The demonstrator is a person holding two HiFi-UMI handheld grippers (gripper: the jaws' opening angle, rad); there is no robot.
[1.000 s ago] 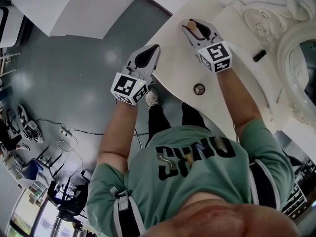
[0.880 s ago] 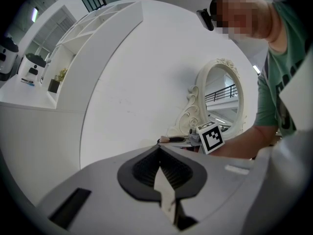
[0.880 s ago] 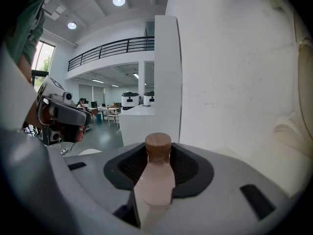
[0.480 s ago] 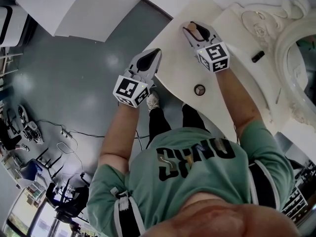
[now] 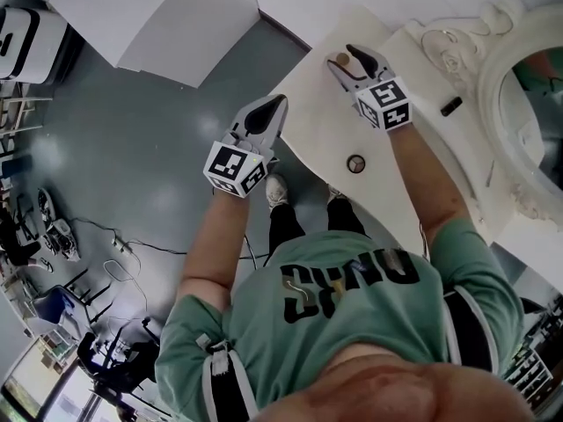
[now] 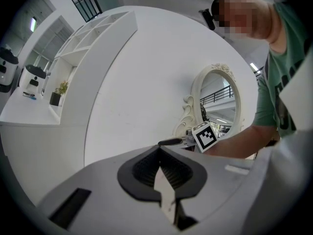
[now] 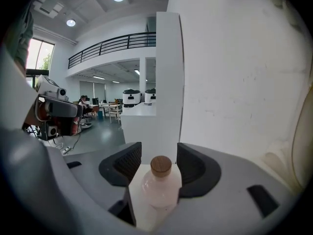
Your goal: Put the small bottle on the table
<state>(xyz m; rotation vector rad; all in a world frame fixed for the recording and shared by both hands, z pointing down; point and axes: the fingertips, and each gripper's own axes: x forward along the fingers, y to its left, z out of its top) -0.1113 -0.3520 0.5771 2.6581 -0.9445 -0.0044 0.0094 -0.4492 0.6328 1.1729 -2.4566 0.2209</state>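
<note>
The small bottle (image 7: 160, 185) has a pale pink body and a wooden cap. It stands upright on the white table (image 5: 317, 121), near the far corner, where its cap (image 5: 341, 59) shows in the head view. My right gripper (image 7: 159, 152) sits around it. Its jaws are opening, and the dark pads stand off on either side of the cap. In the head view the right gripper (image 5: 346, 57) rests over the table top. My left gripper (image 5: 278, 102) hangs beyond the table's left edge, above the floor. Its pads meet with nothing between them, as the left gripper view (image 6: 160, 151) shows.
An ornate white mirror frame (image 5: 519, 77) lies on the table at the right. A small black object (image 5: 451, 105) lies beside it, and a round dark disc (image 5: 355, 163) sits nearer me. A white cabinet (image 5: 149, 16) stands across the grey floor.
The right gripper's jaws have spread away from the bottle, which stays on the table. The left gripper has hardly moved.
</note>
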